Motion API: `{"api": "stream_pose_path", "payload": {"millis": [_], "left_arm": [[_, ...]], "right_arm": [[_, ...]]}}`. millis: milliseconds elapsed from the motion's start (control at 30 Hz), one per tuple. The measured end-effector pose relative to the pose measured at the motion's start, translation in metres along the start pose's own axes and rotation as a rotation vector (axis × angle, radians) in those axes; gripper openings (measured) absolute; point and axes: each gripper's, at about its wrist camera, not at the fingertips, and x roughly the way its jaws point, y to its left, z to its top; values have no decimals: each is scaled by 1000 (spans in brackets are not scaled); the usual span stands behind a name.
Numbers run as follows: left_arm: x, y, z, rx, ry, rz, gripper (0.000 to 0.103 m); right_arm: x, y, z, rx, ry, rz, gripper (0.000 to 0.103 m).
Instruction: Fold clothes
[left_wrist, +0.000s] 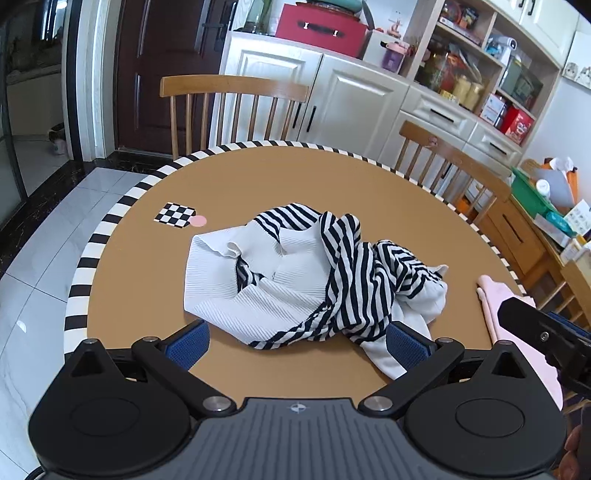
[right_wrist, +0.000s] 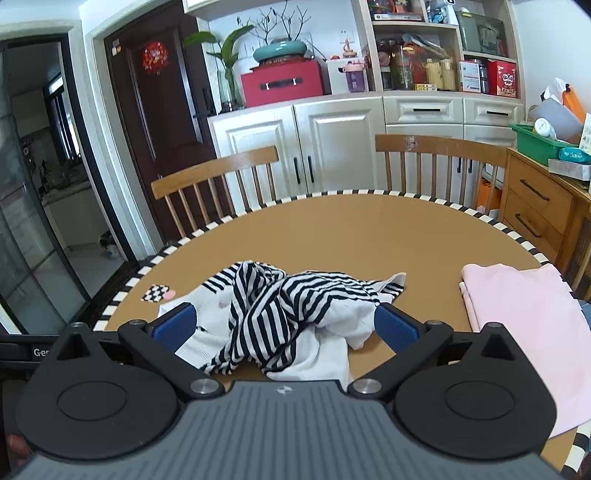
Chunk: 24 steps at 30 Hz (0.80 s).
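A crumpled garment (left_wrist: 303, 273), part white ribbed and part navy-and-white striped, lies in a heap in the middle of the round brown table (left_wrist: 258, 177). My left gripper (left_wrist: 297, 345) hovers open just short of its near edge, blue pads wide apart and holding nothing. In the right wrist view the same garment (right_wrist: 280, 314) fills the gap ahead of my right gripper (right_wrist: 286, 326), which is open too; the cloth's near white edge lies between and under its fingers. A folded pink garment (right_wrist: 524, 325) rests flat at the table's right side.
The table has a black-and-white striped rim (left_wrist: 110, 221). A checkerboard marker (left_wrist: 175, 215) with a pink dot lies at its left. Two wooden chairs (right_wrist: 221, 181) stand behind, then white cabinets (right_wrist: 332, 140). A wooden dresser (right_wrist: 535, 206) stands at the right.
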Motion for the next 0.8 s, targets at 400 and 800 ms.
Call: {"api": "stream_pose_path", "payload": {"millis": [400, 800], "left_arm": [[0, -2, 0, 12, -14, -3, 103], [-23, -6, -5, 34, -70, 4, 103]], "right_arm": [[4, 0, -3, 4, 13, -10, 103], [-11, 5, -4, -11, -21, -8, 103]]}}
